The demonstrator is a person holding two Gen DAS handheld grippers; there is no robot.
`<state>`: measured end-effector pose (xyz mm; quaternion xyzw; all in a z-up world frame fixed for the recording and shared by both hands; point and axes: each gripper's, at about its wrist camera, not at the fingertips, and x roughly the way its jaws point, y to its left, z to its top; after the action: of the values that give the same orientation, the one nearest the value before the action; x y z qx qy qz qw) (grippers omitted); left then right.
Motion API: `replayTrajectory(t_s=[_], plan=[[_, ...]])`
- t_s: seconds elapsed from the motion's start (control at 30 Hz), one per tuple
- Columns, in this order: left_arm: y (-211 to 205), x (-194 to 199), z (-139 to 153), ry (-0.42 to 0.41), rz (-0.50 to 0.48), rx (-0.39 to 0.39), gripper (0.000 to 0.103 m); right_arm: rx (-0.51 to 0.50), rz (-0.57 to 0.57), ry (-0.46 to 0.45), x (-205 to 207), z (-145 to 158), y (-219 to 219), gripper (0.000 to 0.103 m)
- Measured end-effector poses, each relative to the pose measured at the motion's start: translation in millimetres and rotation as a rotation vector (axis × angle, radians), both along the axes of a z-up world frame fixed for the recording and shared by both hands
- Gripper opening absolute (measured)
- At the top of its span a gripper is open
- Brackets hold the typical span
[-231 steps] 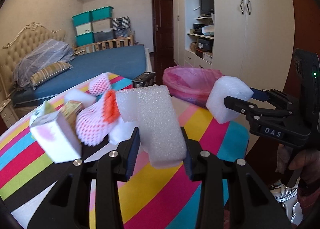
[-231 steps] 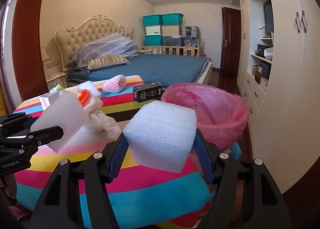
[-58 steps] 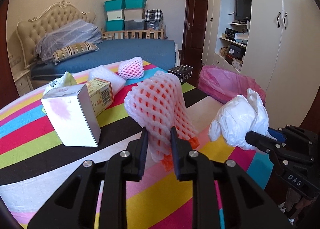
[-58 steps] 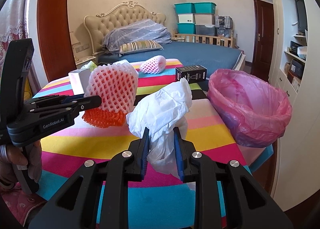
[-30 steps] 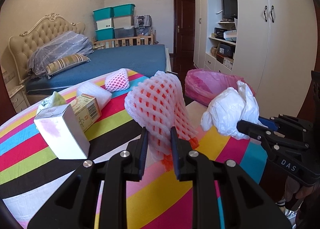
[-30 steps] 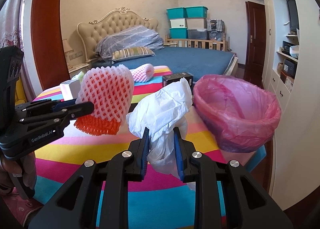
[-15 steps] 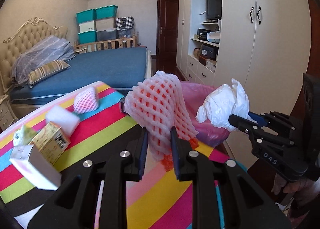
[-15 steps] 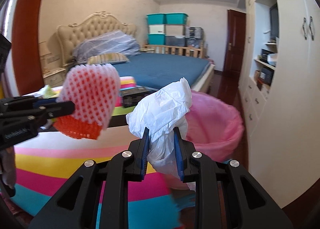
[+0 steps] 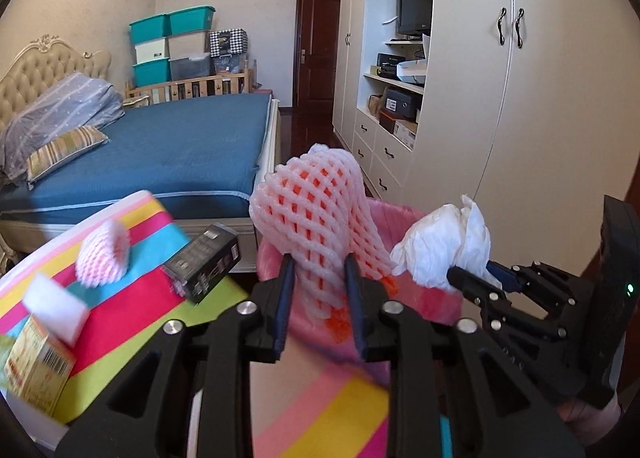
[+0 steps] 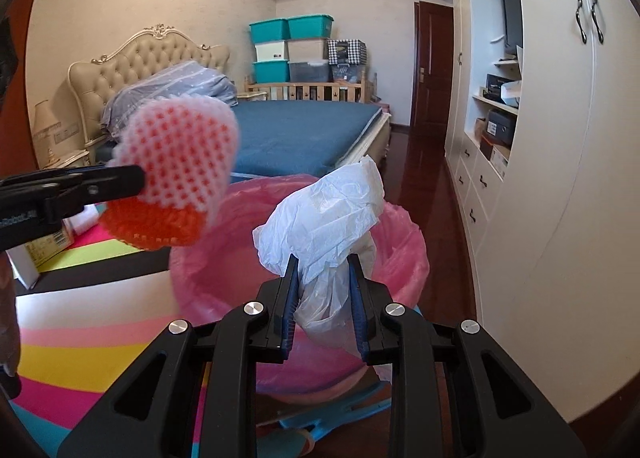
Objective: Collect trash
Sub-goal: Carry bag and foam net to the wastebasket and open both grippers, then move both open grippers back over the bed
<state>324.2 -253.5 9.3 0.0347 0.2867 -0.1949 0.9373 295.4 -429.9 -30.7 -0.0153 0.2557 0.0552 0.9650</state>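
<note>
My left gripper [image 9: 319, 272] is shut on a pink and orange foam fruit net [image 9: 316, 210] and holds it over the near rim of the pink-lined trash bin [image 9: 404, 218]. My right gripper [image 10: 323, 272] is shut on a crumpled white plastic bag [image 10: 324, 214] above the bin's pink liner [image 10: 404, 254]. In the right wrist view the left gripper's finger [image 10: 100, 182] and the foam net [image 10: 180, 162] hang over the bin's left rim. In the left wrist view the right gripper [image 9: 460, 278] holds the white bag [image 9: 444, 246] over the bin's right side.
The striped table [image 9: 132, 310] carries a second foam net [image 9: 104, 250], a black box [image 9: 204, 262], a white foam block [image 9: 56, 306] and a yellow carton [image 9: 32, 366]. A blue bed [image 9: 168, 154] lies behind. White wardrobes [image 9: 540, 98] stand right of the bin.
Both grippers have swung right from over the table to above the pink bin, still holding the foam net and the white bag.
</note>
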Motion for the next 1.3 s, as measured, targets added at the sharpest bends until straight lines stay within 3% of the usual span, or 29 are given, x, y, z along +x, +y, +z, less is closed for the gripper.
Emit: replayTrajectory(t_s=[0.03,0.1,0.4,0.6,0.7,0.9,1.3], plan=[[-1.7,6.3,-3.6,0.004,0.01,0.007,0.044,-0.017,0.004,-0.008,4.8,-2.9,-0.8,0.032],[1.2,13.9,-11.6,0.007,0.059,0.01,0.063,-0.047,-0.012,-0.008,10.1,-9.6,-2.6,0.061],[46.9,-21.6,-25.7,-0.034,0.169,0.063,0.098,-0.023,-0.003,-0.04,-23.2,-13.3,-7.2,0.066],[68.6,-78.9,-23.8,-0.137,0.189,0.183,0.098,-0.005,0.024,-0.056,-53.7,-0.3,18.4,0.076],[83.8,-104.0,-29.9,-0.121,0.171,0.21,0.098,0.025,0.045,-0.049,-62.2,4.0,38.6,0.081],[138.7,-152.1,-42.6,-0.082,0.207,0.186,0.098,0.031,0.155,0.002,-73.3,-3.6,97.8,0.084],[272.7,-208.1,-36.1,-0.153,0.558,0.216,0.098,-0.031,0.406,0.046,-85.8,-3.4,237.0,0.084]])
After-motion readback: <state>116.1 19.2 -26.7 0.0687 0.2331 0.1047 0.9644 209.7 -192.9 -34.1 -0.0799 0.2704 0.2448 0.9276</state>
